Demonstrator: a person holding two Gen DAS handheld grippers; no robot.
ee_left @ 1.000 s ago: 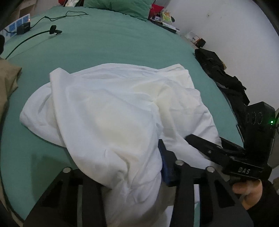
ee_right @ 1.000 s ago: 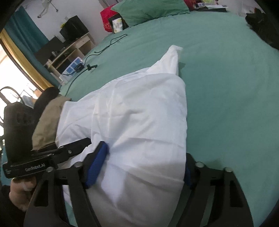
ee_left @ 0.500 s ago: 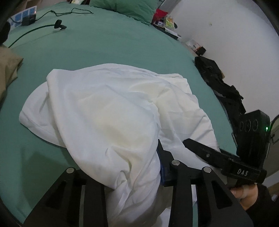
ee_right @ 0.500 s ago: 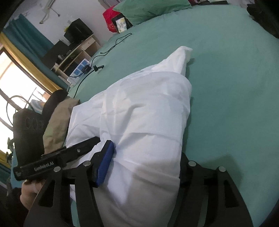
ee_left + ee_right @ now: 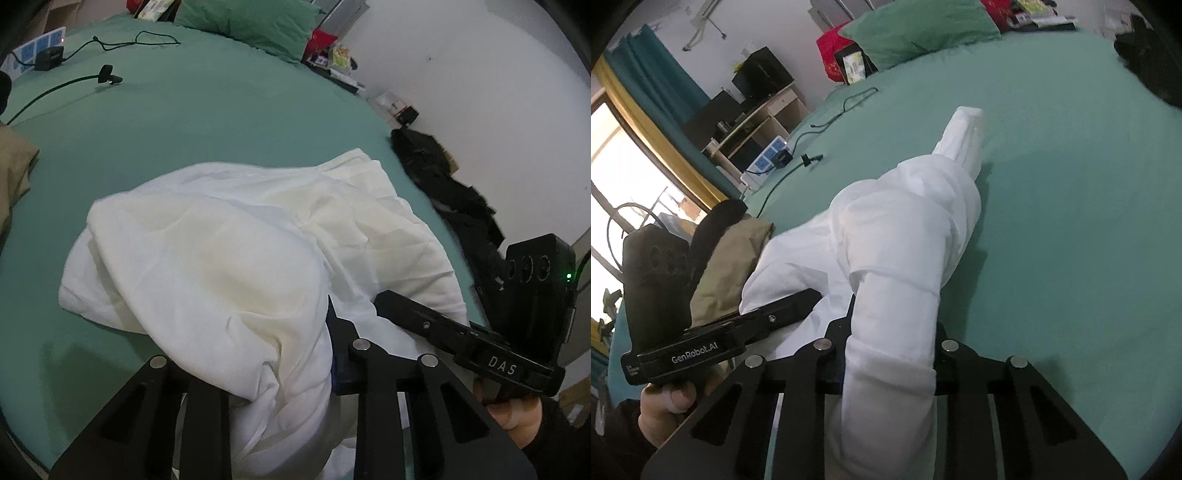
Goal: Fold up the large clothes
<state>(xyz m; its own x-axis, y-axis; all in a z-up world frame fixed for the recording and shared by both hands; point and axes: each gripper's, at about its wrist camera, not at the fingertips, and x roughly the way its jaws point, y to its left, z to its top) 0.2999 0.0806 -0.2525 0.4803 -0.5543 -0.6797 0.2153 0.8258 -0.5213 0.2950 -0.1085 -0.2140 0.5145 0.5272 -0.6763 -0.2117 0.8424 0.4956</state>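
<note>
A large white garment (image 5: 236, 258) lies bunched on the green bed (image 5: 221, 110). My left gripper (image 5: 273, 369) is shut on a thick fold of its near edge, and the cloth drapes over and hides the fingertips. My right gripper (image 5: 890, 354) is shut on another bunch of the same garment (image 5: 905, 236), which rises from between its fingers and stretches away across the bed to a narrow end. The right gripper shows at lower right in the left wrist view (image 5: 480, 343); the left gripper shows at lower left in the right wrist view (image 5: 713, 332).
A tan folded cloth (image 5: 731, 266) lies at the bed's left edge. Black cables and a small clip device (image 5: 107, 75) lie at the far left. A green pillow (image 5: 251, 26) is at the head. Dark clothes (image 5: 454, 195) lie along the right edge by the white wall.
Both grippers have pulled the garment toward me and lifted it. The cloth has gathered into a narrower, taller bunch, and its far end has drawn in across the bed.
</note>
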